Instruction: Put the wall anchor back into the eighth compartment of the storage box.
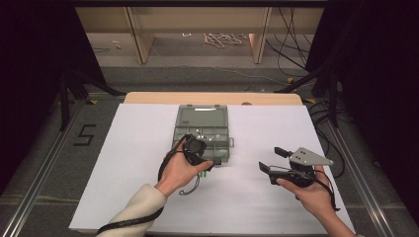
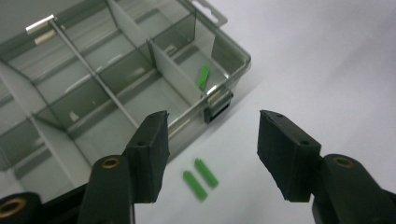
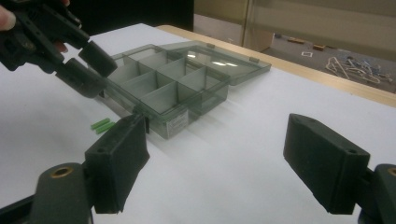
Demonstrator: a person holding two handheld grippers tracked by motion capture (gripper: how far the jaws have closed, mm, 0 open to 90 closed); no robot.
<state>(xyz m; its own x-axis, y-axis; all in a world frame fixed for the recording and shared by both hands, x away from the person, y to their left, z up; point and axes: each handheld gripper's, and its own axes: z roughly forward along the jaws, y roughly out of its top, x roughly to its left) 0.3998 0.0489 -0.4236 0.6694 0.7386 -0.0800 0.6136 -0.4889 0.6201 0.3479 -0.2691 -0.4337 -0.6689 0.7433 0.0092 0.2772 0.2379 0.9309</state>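
A grey translucent compartment box (image 1: 201, 134) lies open near the middle of the white surface (image 1: 138, 197), its lid (image 1: 201, 116) folded flat away from the person. Dividers split it into several compartments. In the left gripper view, one green peg (image 2: 203, 77) lies in the corner compartment next to the black latch (image 2: 217, 107); the other compartments in sight look empty apart from faint pale specks too small to name.

Two more green pegs (image 2: 200, 178) lie side by side on the surface just outside the box's near wall, close to that latch. In the left gripper view they sit between and below the jaws of the left gripper (image 2: 212, 156), which stand open with nothing between them. The right gripper view shows the same pair (image 3: 102, 126) from the side, beside the box (image 3: 177, 88), with the left gripper (image 3: 91, 65) hanging just above the box's near corner.

From the high view, the left gripper (image 1: 210, 163) covers that corner and only a sliver of green shows under the hand. The right gripper (image 1: 272, 159) hovers well apart, to the right of the box, its jaws wide open and holding nothing; its own view (image 3: 217, 158) confirms the bare gap between them.
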